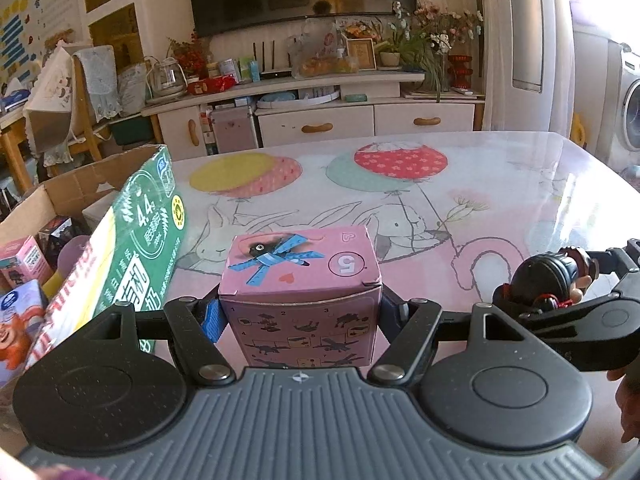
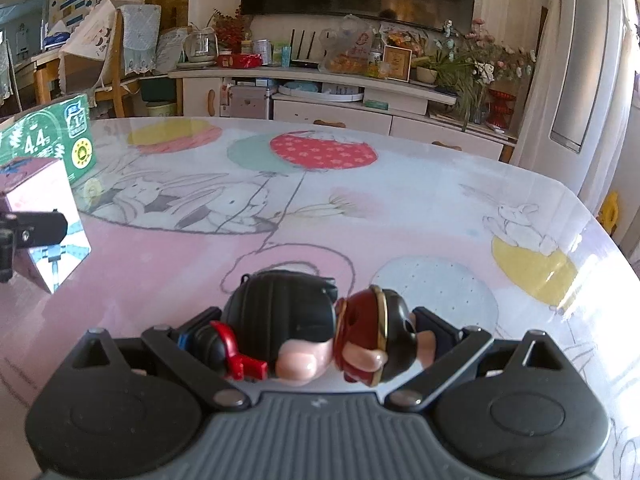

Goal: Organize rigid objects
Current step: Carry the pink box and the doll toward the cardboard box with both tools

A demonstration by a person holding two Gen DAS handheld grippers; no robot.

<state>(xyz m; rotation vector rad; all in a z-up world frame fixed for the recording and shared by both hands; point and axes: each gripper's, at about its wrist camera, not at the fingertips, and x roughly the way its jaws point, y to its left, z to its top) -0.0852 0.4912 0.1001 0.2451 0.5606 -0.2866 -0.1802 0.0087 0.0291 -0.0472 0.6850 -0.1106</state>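
My left gripper [image 1: 300, 316] is shut on a pink toy box [image 1: 300, 280] marked with a 5, held just above the table between both pads. The same pink box [image 2: 40, 200] shows at the left edge of the right wrist view. My right gripper [image 2: 304, 332] is shut on a toy figurine [image 2: 304, 332] with a black ribbed body, red trim and pink limbs, lying sideways between the fingers. That figurine [image 1: 548, 276] appears at the right of the left wrist view, beside the box. An open cardboard carton [image 1: 60, 208] with a green printed side stands at the left.
The carton holds several small toy boxes [image 1: 24, 260]. The table [image 1: 400, 208] has a glossy balloon-and-rabbit cover and a rounded right edge [image 2: 600, 220]. Beyond it stand a cluttered TV cabinet [image 1: 320, 116], chairs at left and a washing machine [image 1: 632, 116] at right.
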